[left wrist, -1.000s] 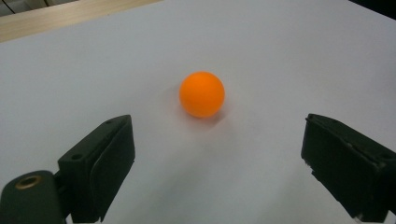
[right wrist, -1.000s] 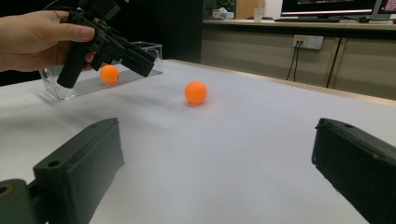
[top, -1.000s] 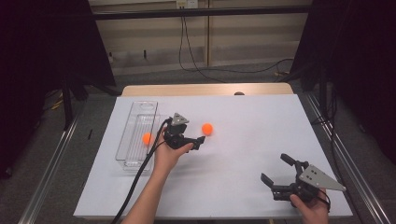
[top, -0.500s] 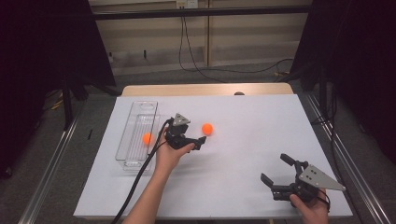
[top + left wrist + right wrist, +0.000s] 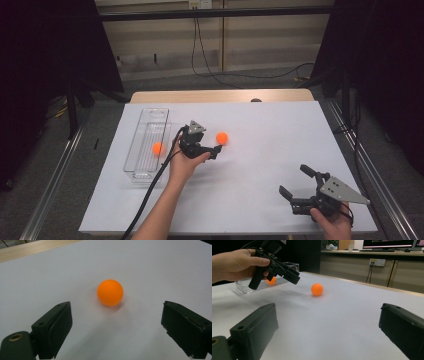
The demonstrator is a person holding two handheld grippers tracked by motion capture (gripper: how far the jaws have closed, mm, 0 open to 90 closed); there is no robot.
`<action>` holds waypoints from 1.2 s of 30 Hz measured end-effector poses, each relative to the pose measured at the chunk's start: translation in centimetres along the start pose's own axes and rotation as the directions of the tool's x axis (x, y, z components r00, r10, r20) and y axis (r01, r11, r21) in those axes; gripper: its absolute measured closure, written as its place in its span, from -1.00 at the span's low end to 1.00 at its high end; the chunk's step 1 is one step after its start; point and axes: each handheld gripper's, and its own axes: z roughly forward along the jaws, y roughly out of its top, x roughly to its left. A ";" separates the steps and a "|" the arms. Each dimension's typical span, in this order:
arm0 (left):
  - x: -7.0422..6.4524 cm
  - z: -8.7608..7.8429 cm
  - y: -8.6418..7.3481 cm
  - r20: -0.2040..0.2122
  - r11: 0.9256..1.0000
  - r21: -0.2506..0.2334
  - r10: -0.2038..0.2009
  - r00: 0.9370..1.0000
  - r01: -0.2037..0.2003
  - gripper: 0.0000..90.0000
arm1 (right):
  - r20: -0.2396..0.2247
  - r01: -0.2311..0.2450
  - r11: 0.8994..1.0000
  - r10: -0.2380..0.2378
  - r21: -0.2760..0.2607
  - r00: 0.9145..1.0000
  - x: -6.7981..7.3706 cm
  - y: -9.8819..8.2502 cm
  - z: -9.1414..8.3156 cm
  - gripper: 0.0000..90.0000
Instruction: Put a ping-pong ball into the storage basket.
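Fingers (image 5: 56,326) of the left gripper (image 5: 212,150) stood wide apart w/ nothing between the pads; an orange ball (image 5: 222,138) lay on the white table (image 5: 260,150) just ahead of the tips, not touching either one. From the left gripper view the ball (image 5: 110,292) sat beyond the gap, roughly centred btwn the two jaws, its shadow falling toward the camera. Left hand (image 5: 182,165) held the gripper above the table, angled down toward the ball, cable trailing back along the forearm.

Right gripper (image 5: 300,187) was also open, jaws spread, nothing in them. It sat near the front right corner of the table, well apart from the ball, w/ the right hand (image 5: 332,220) behind it. Right gripper view showed the ball (image 5: 317,289) far off across the table and the left gripper (image 5: 292,275) tilted just beside it.

2nd orange ball (image 5: 158,148) lay inside a clear plastic tray (image 5: 145,125) at the table's left side, near the left hand.
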 end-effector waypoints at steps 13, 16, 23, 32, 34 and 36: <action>0.0 1.1 0.2 -0.008 1.000 0.009 0.003 1.000 -0.003 -0.77 | -0.001 0.002 1.000 -0.002 0.001 1.000 0.0 0.0 0.0 -0.97; 0.1 1.2 0.3 -0.009 1.000 0.013 0.001 1.000 -0.001 -0.77 | 0.000 0.000 1.000 0.000 0.001 1.000 0.0 0.0 0.0 -0.97; 0.3 1.6 0.3 -0.018 1.000 0.016 -0.001 1.000 0.001 -0.77 | -0.001 0.001 1.000 -0.001 0.000 1.000 0.0 0.0 0.0 -0.97; 0.4 2.0 0.3 -0.022 1.000 0.016 -0.012 1.000 0.013 -0.77 | 0.000 0.001 1.000 -0.001 0.000 1.000 0.0 0.0 0.0 -0.97; 0.4 2.1 0.4 -0.017 1.000 0.018 -0.015 1.000 0.016 -0.77 | -0.001 0.000 1.000 0.000 0.000 1.000 0.0 0.0 0.0 -0.97; 0.3 2.2 0.4 -0.015 1.000 0.017 -0.018 1.000 0.018 -0.77 | -0.001 0.000 1.000 0.000 0.001 1.000 0.0 0.0 0.0 -0.97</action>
